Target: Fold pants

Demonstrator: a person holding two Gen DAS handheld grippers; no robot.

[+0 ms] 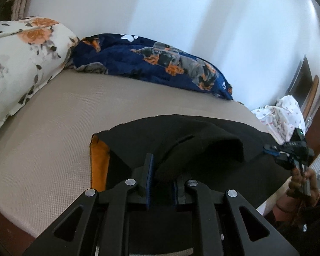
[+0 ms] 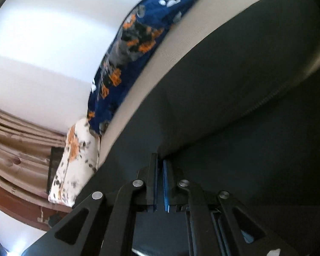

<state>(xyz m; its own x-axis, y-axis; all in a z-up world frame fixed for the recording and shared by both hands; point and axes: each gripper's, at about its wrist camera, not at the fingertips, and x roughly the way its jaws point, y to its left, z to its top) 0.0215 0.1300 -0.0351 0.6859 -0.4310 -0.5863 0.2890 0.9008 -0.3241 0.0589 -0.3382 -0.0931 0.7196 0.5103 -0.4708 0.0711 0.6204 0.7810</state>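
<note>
Black pants (image 1: 202, 140) are laid across the near part of the bed (image 1: 53, 128), w/ an orange lining seen at the left edge. A raised fold is clamped btwn the left gripper (image 1: 162, 181) fingers. The right gripper (image 2: 160, 183) fingers are clenched on the pants' edge. A navy dog-print blanket (image 1: 155, 64) & floral pillow (image 1: 21, 59) are set by the wall.

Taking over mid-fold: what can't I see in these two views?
- Pants near part: left wrist view, hidden behind the left gripper.
- Pants' far ends: right wrist view, cut off by the frame, behind the right gripper.
- Blanket print: right wrist view, motion-blurred.
</note>
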